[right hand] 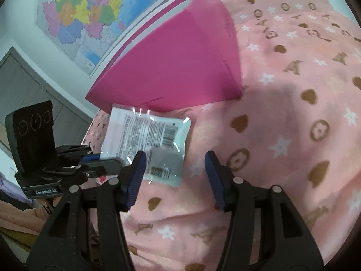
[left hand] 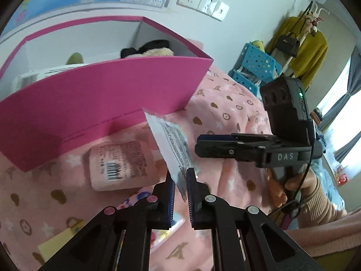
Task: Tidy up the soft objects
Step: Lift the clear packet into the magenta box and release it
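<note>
On my left, a pink towel pack (left hand: 119, 164) lies on the blanket (left hand: 227, 117) below the magenta box (left hand: 101, 99). My left gripper (left hand: 180, 180) pinches a clear sachet (left hand: 173, 144) held above the blanket. My right gripper (right hand: 174, 162) hangs released, fingers spread.

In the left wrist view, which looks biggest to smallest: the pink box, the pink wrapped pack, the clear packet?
1. pink box, clearly largest.
2. pink wrapped pack and clear packet look alike; the packet is nearer and edge-on, so unranked.
</note>
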Tool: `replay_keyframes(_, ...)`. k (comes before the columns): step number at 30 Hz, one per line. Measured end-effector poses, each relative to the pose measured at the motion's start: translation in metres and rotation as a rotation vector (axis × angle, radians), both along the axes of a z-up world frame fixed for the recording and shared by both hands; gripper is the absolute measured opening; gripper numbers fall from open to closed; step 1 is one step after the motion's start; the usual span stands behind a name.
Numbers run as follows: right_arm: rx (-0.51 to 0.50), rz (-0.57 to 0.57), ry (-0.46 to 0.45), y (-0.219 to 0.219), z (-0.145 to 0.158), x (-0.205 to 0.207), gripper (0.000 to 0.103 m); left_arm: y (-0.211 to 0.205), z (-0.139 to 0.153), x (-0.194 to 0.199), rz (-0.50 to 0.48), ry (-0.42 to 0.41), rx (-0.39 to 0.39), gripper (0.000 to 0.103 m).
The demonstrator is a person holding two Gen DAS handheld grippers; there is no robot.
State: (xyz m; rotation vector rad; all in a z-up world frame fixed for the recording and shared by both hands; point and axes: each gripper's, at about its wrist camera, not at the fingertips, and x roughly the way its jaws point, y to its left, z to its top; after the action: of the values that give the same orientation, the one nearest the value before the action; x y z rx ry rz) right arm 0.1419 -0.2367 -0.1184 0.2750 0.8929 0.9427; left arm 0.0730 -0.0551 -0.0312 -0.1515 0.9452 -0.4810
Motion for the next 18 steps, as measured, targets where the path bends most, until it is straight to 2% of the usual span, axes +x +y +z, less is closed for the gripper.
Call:
replay_keyframes(8,0.059,0.112,0.06,0.027,-0.003,0.026,0.056,0.005,-0.007,-0.01,0.003,-0.021,0.053,0.009)
replay_keyframes(12,0.057,0.156,0.051,0.035,-0.003,0.023,0.055,0.01,-0.01,-0.009,0.016,-0.01,0.029,0.009)
replay_keyframes(17,0.027,0.108,-0.008,0.025,0.006,0.01,0.028,0.016,-0.012,-0.004,0.036,0.024,-0.024,0.009)
replay_keyframes(18,0.029,0.096,-0.024,0.02,0.012,0.006,0.026,0.017,-0.011,-0.003,0.037,0.029,-0.04,0.009)
